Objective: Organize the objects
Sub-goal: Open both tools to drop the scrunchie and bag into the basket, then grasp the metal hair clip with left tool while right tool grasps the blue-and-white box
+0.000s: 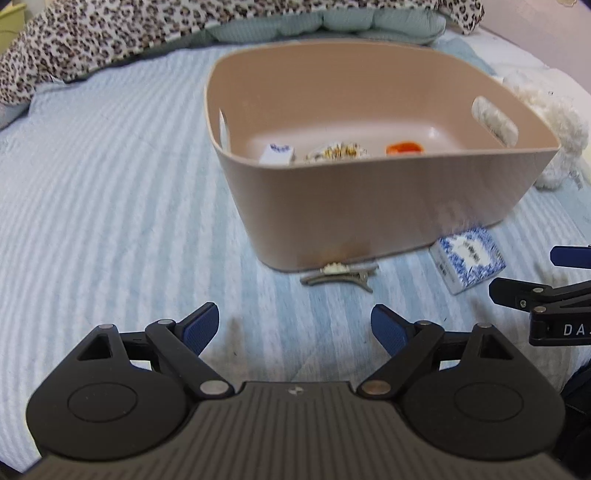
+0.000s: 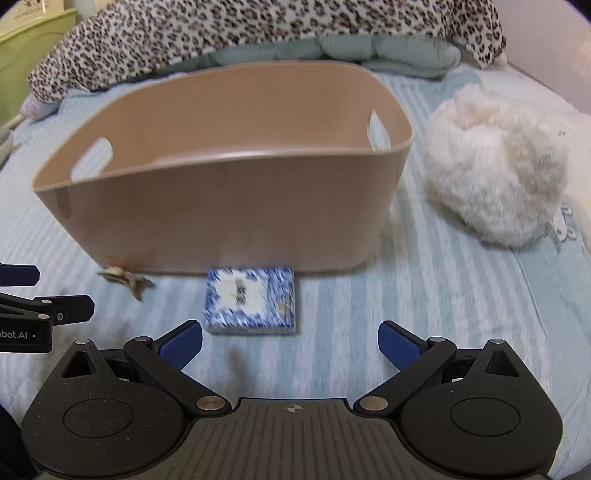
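Observation:
A tan plastic bin [image 1: 369, 206] stands on the striped bed; it also shows in the right wrist view [image 2: 229, 206]. Inside lie a small white box [image 1: 277, 152], a patterned item [image 1: 338, 151] and an orange item [image 1: 404, 148]. A beige hair clip [image 1: 340, 275] lies against the bin's near wall, also seen from the right [image 2: 125, 278]. A blue-and-white box [image 1: 467, 260] lies beside it, just ahead of my right gripper [image 2: 290, 341], where it shows closer [image 2: 251, 301]. My left gripper [image 1: 293, 326] is open and empty, short of the clip. My right gripper is open and empty.
A white fluffy toy [image 2: 495, 166] lies right of the bin. A leopard-print blanket [image 2: 258, 29] and pale green pillows [image 2: 332, 50] lie behind it. The light blue striped bedspread [image 1: 110, 184] stretches to the left. A green container [image 2: 22, 40] is at the far left.

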Tool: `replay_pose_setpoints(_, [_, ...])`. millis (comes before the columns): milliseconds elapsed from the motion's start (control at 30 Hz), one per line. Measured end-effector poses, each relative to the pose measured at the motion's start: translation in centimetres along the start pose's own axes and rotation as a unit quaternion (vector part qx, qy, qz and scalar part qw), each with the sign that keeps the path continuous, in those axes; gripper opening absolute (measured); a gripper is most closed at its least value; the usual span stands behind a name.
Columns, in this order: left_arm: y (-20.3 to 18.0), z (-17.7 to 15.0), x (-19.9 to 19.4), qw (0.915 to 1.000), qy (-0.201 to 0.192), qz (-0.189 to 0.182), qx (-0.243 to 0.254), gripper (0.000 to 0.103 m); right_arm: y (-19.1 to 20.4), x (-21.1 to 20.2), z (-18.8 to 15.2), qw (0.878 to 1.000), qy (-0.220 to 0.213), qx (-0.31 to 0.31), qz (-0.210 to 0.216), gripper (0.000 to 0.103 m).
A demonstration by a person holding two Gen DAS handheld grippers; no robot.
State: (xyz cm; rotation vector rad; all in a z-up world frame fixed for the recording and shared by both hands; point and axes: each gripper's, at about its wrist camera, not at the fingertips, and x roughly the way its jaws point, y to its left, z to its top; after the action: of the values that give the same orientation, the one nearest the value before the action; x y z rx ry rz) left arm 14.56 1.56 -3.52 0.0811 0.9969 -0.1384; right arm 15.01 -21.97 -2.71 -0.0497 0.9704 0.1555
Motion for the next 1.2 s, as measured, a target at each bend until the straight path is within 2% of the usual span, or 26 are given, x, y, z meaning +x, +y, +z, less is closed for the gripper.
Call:
replay_pose_setpoints(300, [0.3,-0.5,2.4,0.9985,0.023,-0.041,-0.029,0.090,0.7,1.8,-0.9,0.999,0.028,-0.023,-0.017,0.103])
replay_pose_setpoints(533, [-0.2,-0.2,3.1,0.9984,0.001,-0.037,-0.043,0.090,0.7,2.8,-0.5,0.999,0.030,-0.012,-0.003,0.103])
replay_pose_setpoints(800, [0.0,0.0,3.8,0.9989,-0.021,-0.009,-0.041,0.090,1.1,3.6,-0.2,0.999,0.033,-0.004,0.016,0.103])
replay_pose_setpoints(1000, [1.0,0.0,3.6,0.9984,-0.023,-0.008,-0.051,0.089,1.9,3.0,-0.4,0.999,0.028,0.000,0.043,0.103])
replay_pose_setpoints(1200, [1.2,-0.3,3.7,0.9987,-0.023,0.001,-0.045,0.089,2.3,3.5,-0.3,0.999,0.028,0.016,0.040,0.103])
